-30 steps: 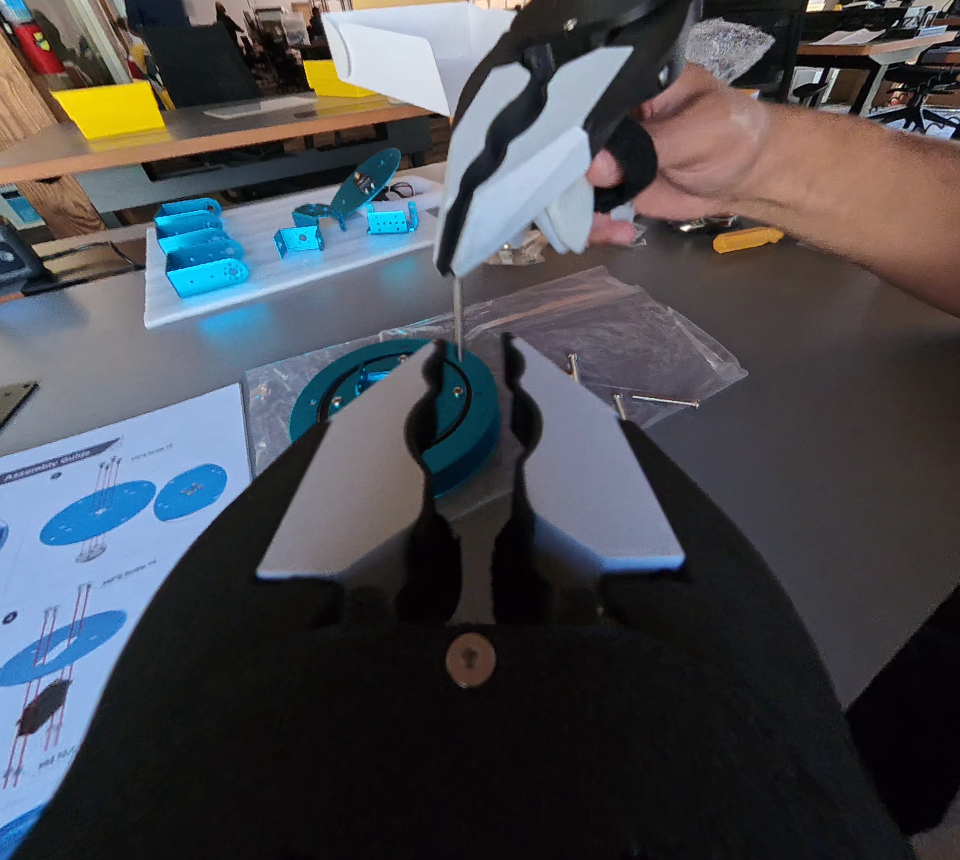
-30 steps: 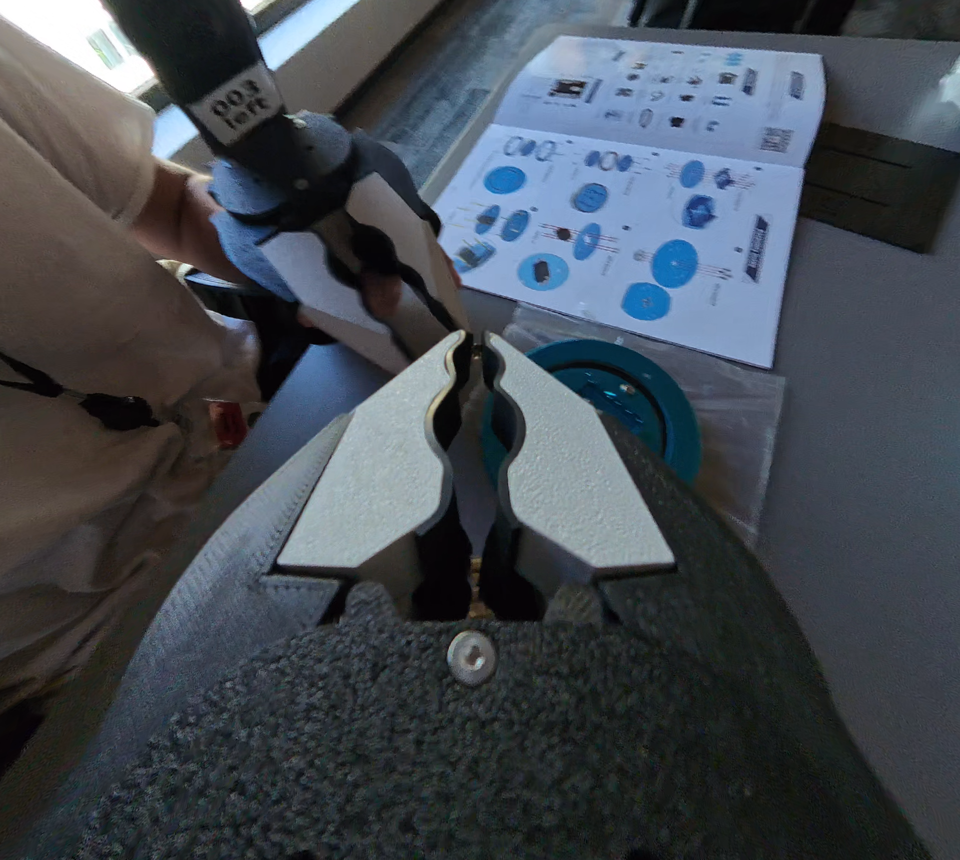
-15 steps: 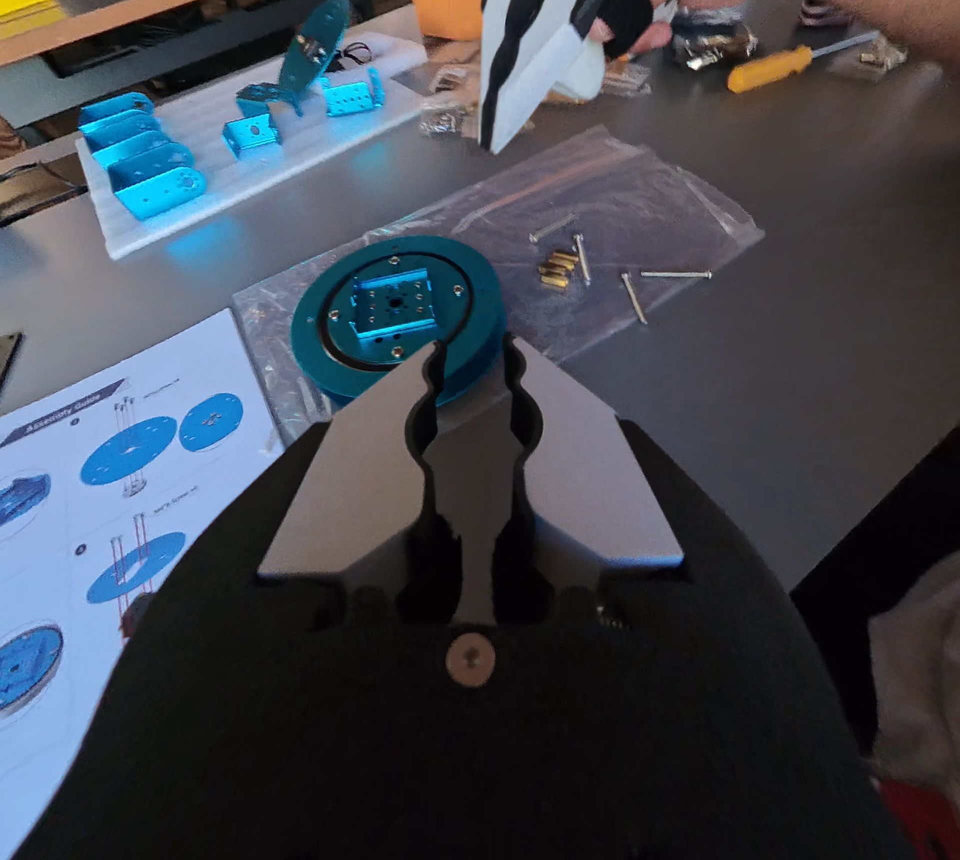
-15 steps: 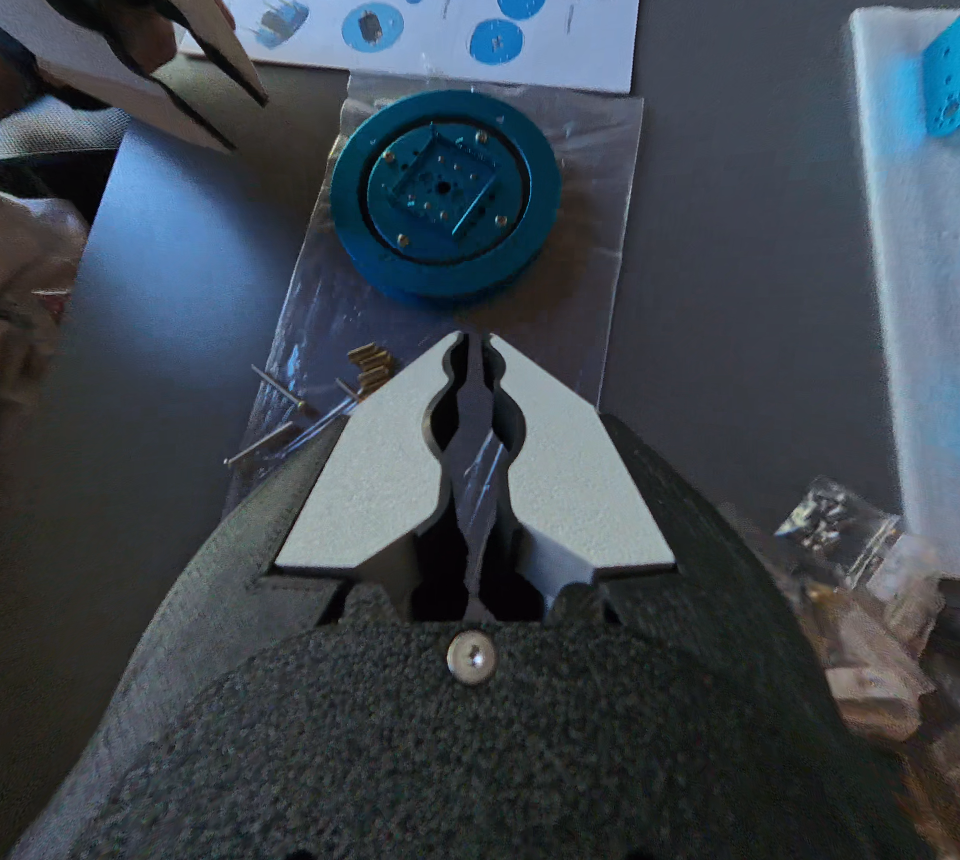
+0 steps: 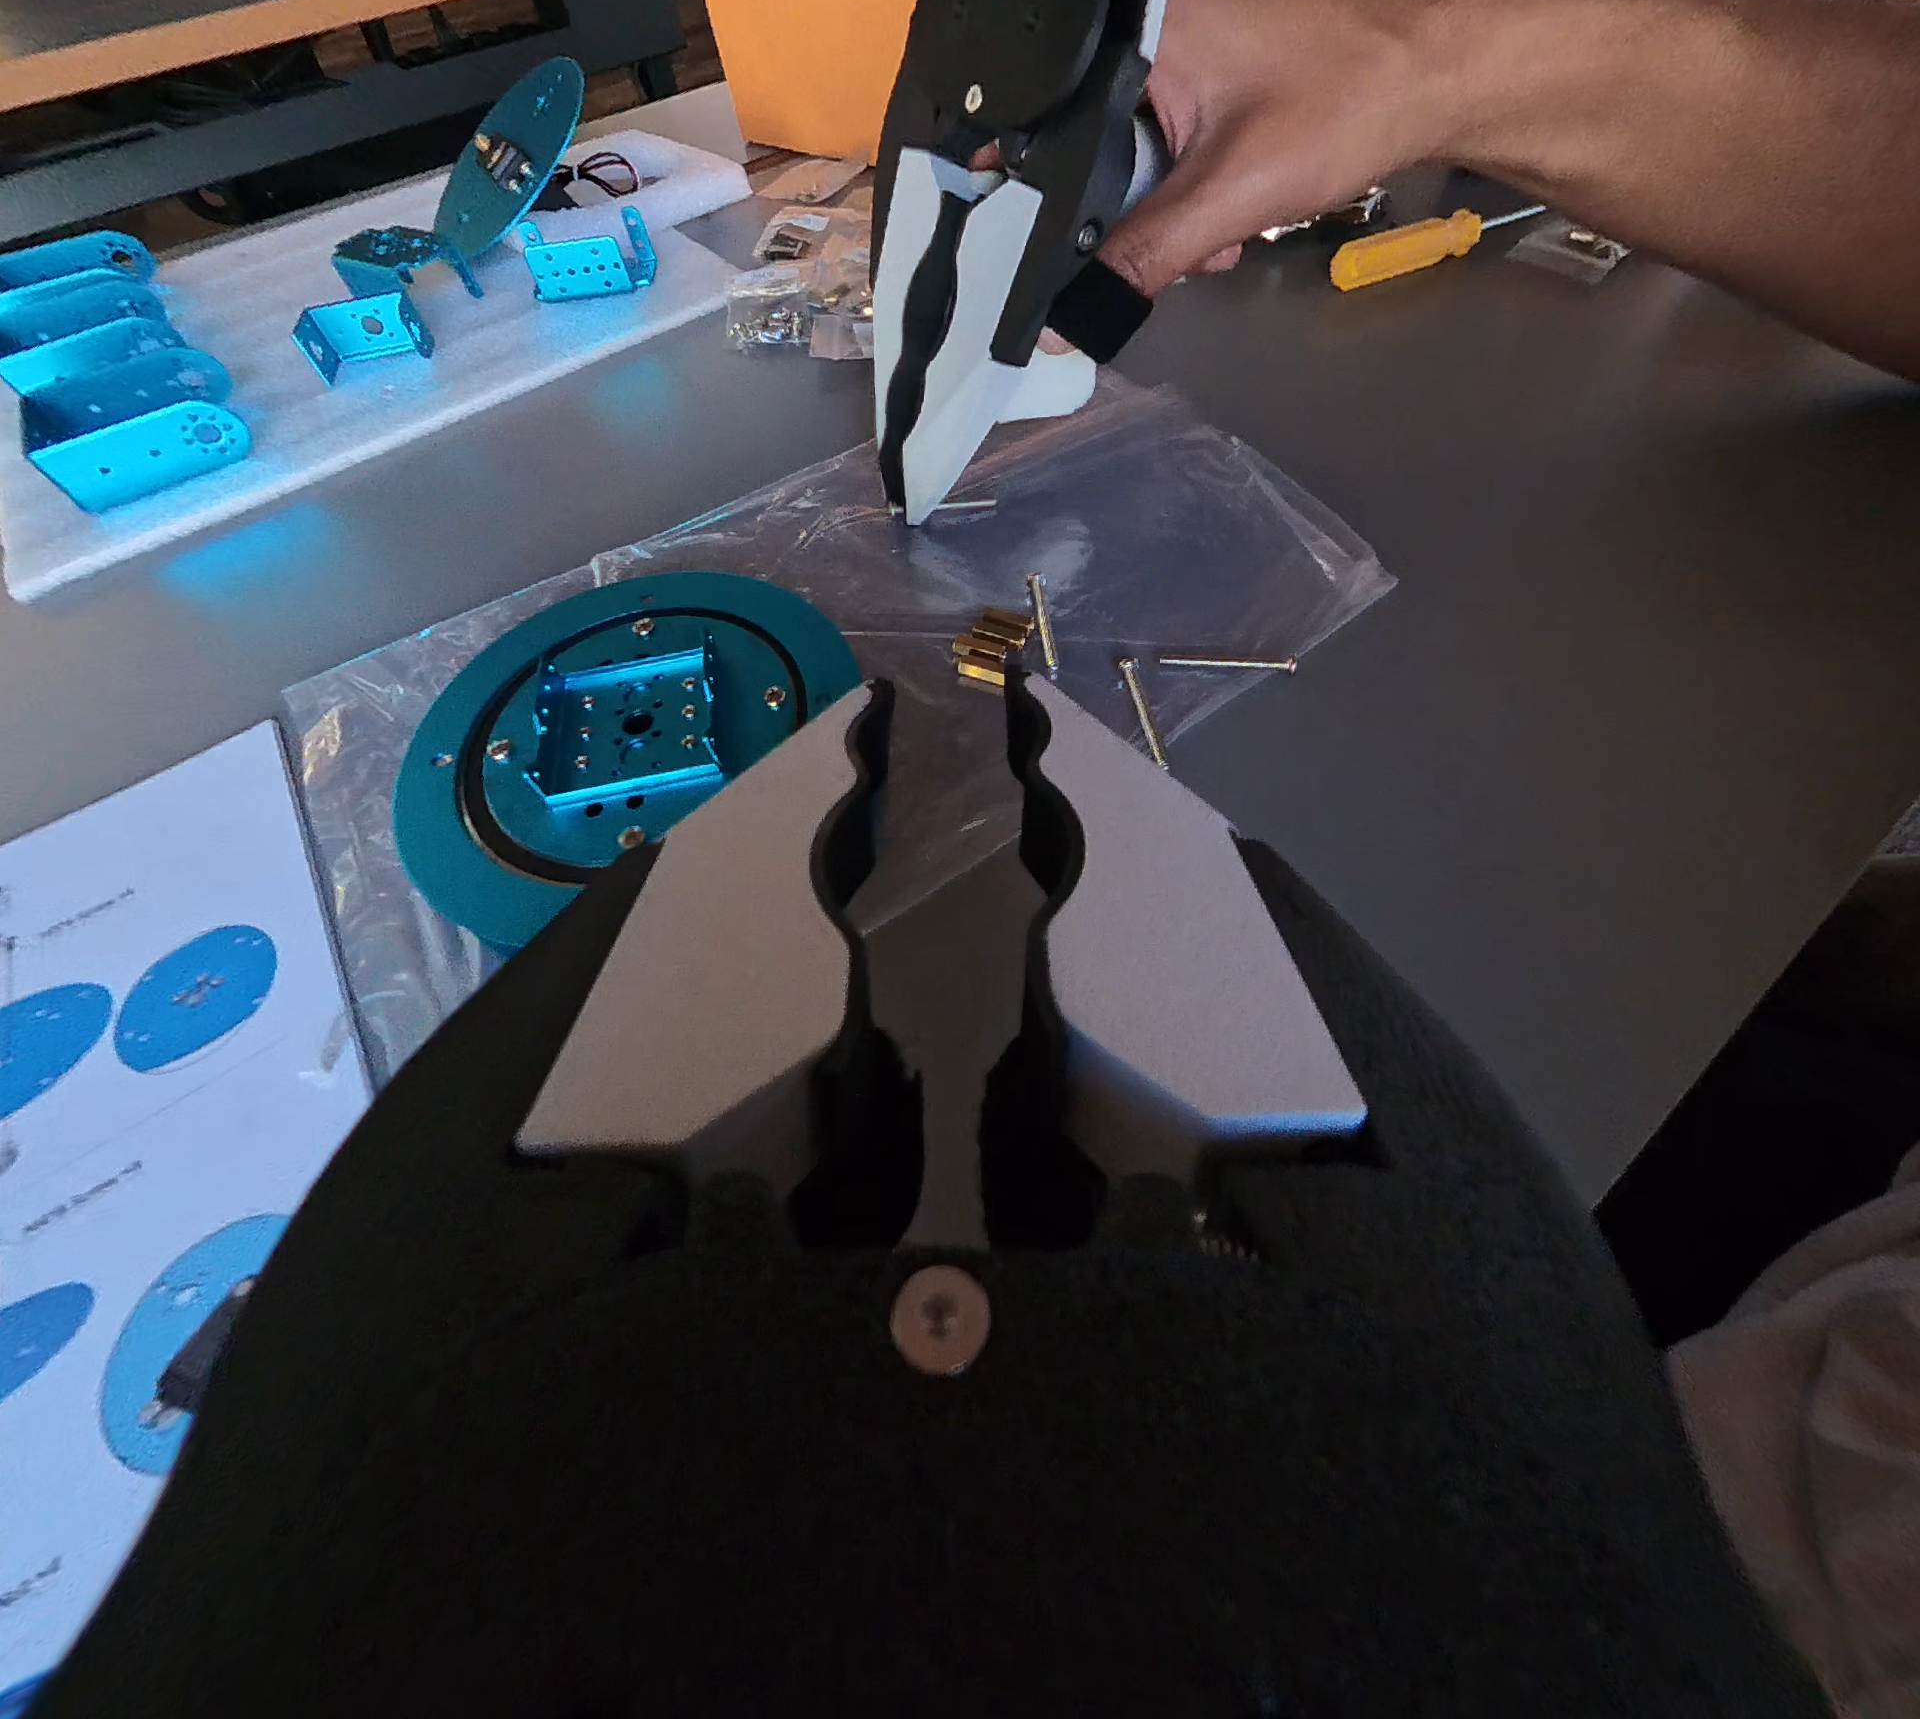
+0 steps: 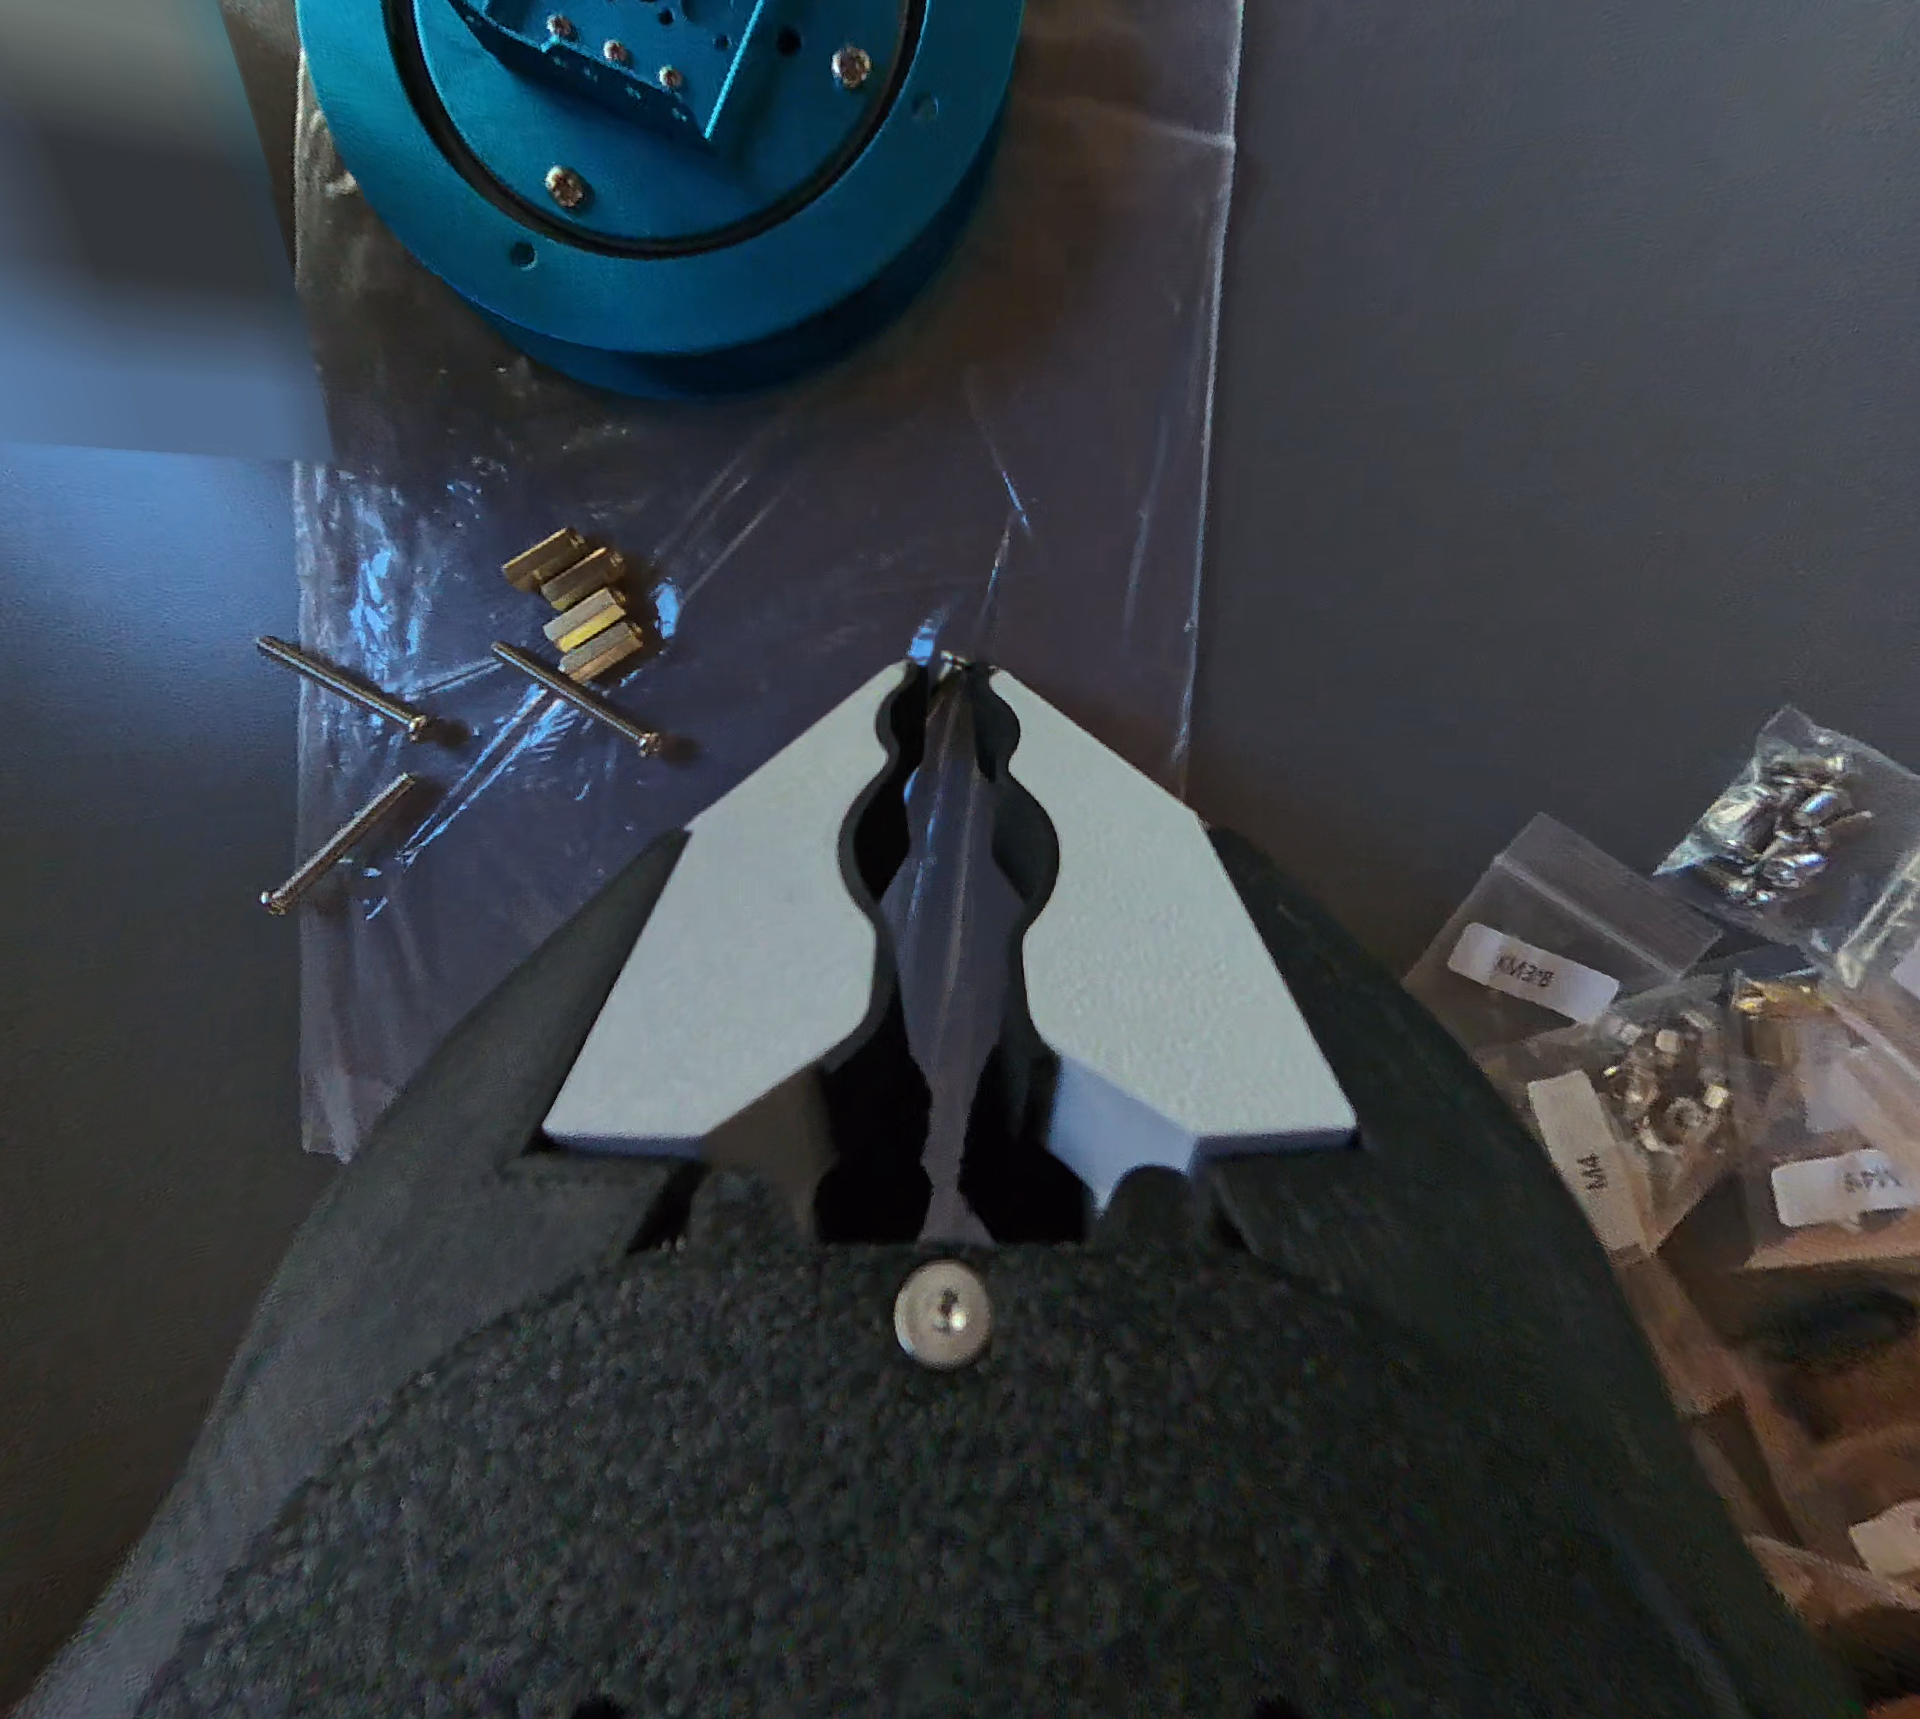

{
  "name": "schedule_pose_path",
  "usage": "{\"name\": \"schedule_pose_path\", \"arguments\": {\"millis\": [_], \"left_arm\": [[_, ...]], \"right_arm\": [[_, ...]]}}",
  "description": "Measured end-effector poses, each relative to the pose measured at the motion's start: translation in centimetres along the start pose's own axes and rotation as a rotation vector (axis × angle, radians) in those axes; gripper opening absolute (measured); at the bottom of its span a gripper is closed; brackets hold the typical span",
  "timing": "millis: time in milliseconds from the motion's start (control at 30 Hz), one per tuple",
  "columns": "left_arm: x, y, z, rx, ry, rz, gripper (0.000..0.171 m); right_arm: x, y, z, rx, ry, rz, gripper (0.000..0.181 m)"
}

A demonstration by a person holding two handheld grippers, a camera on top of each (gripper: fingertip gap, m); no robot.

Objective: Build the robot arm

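My left gripper (image 5: 951, 698) is open and empty, above the near edge of a clear plastic sheet (image 5: 1195, 526). A blue round base (image 5: 613, 755) with a square bracket in its middle lies on the sheet, just left of my left fingers. My right gripper (image 6: 951, 670) is nearly closed, tips down on the sheet (image 6: 1091, 422), pinching a long thin screw (image 5: 961, 506) that lies flat there. It also shows in the left wrist view (image 5: 902, 511), beyond the base. Three long screws (image 6: 343, 687) and several brass standoffs (image 6: 577, 604) lie loose left of my right gripper.
An open instruction sheet (image 5: 156, 1046) lies at the left. A white foam tray (image 5: 468, 412) with blue brackets sits behind. Small bags of hardware (image 6: 1662, 1046) pile at the right of my right gripper. A yellow screwdriver (image 5: 1403, 248) and an orange box (image 5: 810, 48) are farther back. There is about 15 cm between the tips of the two grippers. About 25 cm separates my right fingertips from the yellow screwdriver (image 5: 1403, 248).
My right gripper held the screw upright over the blue base, then swung away and came down onto the plastic sheet. My left gripper drew back from the base and stays open.
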State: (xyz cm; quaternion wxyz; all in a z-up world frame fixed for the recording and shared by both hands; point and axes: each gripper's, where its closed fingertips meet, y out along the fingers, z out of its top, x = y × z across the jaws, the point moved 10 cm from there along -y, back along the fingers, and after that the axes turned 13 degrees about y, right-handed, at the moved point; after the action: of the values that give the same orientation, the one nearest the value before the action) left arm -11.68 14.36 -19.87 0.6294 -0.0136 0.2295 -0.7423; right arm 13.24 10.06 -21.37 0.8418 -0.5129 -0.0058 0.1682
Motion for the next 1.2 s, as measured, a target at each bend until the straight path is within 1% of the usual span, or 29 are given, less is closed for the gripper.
{"name": "schedule_pose_path", "arguments": {"millis": [100, 167, 233, 333, 400, 433, 500, 567, 633, 667, 700, 800, 867, 900, 933, 1000, 1100, 1200], "left_arm": [[-0.3, 0.4, -0.3, -0.019, -0.059, 0.015, 0.021], [-0.5, 1.0, -0.4, -0.029, -0.104, 0.03, 0.024], [-0.7, 1.8, 0.0, -0.019, -0.158, 0.031, 0.033], [-1.0, 3.2, 0.8, 0.017, -0.212, 0.072, 0.045], [-1.2, 3.7, 1.4, 0.074, -0.253, 0.101, 0.049], [-1.3, 3.8, 1.7, 0.117, -0.282, 0.106, 0.049], [-1.4, 3.6, 2.1, 0.194, -0.339, 0.113, 0.048], [-1.6, 3.0, 2.3, 0.271, -0.368, 0.125, 0.036], [-1.6, 2.5, 2.4, 0.321, -0.376, 0.102, 0.024], [-1.5, 2.4, 2.5, 0.335, -0.37, 0.089, 0.01], [-1.5, 2.3, 2.5, 0.337, -0.359, 0.085, 0.007], [-1.7, 2.1, 2.2, 0.276, -0.272, 0.13, 0.002], [-2.0, 1.7, 1.8, 0.199, -0.174, 0.124, 0.002], [-2.2, 1.5, 1.7, 0.159, -0.126, 0.123, 0.002], [-2.5, 1.3, 1.5, 0.122, -0.082, 0.126, 0.002], [-2.8, 1.0, 1.2, 0.05, 0.004, 0.135, 0.002], [-3.0, 0.9, 0.7, -0.055, 0.133, 0.149, 0.002], [-2.7, 0.8, 0.7, -0.09, 0.206, 0.152, 0.002]], "right_arm": [[-0.3, 0.0, 0.2, -0.014, -0.05, -0.082, 0.003], [-0.5, -0.1, 0.5, 0.019, -0.041, -0.073, 0.003], [-1.0, -0.7, 1.3, 0.141, 0.021, 0.028, 0.003], [-3.3, -2.4, 3.0, 0.427, 0.122, 0.343, 0.001], [-5.3, -3.3, 3.8, 0.569, 0.123, 0.537, 0.001], [-6.2, -3.6, 4.0, 0.63, 0.11, 0.6, 0.002], [-7.4, -3.8, 4.1, 0.677, 0.1, 0.624, 0.002], [-7.8, -3.8, 4.1, 0.703, 0.094, 0.621, 0.002], [-7.7, -3.6, 4.0, 0.694, 0.076, 0.588, 0.002], [-7.7, -3.4, 3.9, 0.699, 0.078, 0.582, 0.002], [-7.7, -3.2, 3.8, 0.708, 0.081, 0.6, 0.002], [-7.3, -3.3, 3.7, 0.705, 0.096, 0.63, 0.003], [-7.1, -3.2, 3.7, 0.666, 0.084, 0.608, 0.004], [-7.1, -3.1, 3.8, 0.626, 0.076, 0.59, 0.01], [-7.1, -3.1, 4.0, 0.582, 0.059, 0.564, 0.018], [-7.5, -3.2, 4.4, 0.49, 0.001, 0.515, 0.025], [-8.1, -3.9, 5.2, 0.45, -0.098, 0.352, 0.022], [-8.9, -3.7, 5.8, 0.362, -0.162, 0.261, 0.023]]}}
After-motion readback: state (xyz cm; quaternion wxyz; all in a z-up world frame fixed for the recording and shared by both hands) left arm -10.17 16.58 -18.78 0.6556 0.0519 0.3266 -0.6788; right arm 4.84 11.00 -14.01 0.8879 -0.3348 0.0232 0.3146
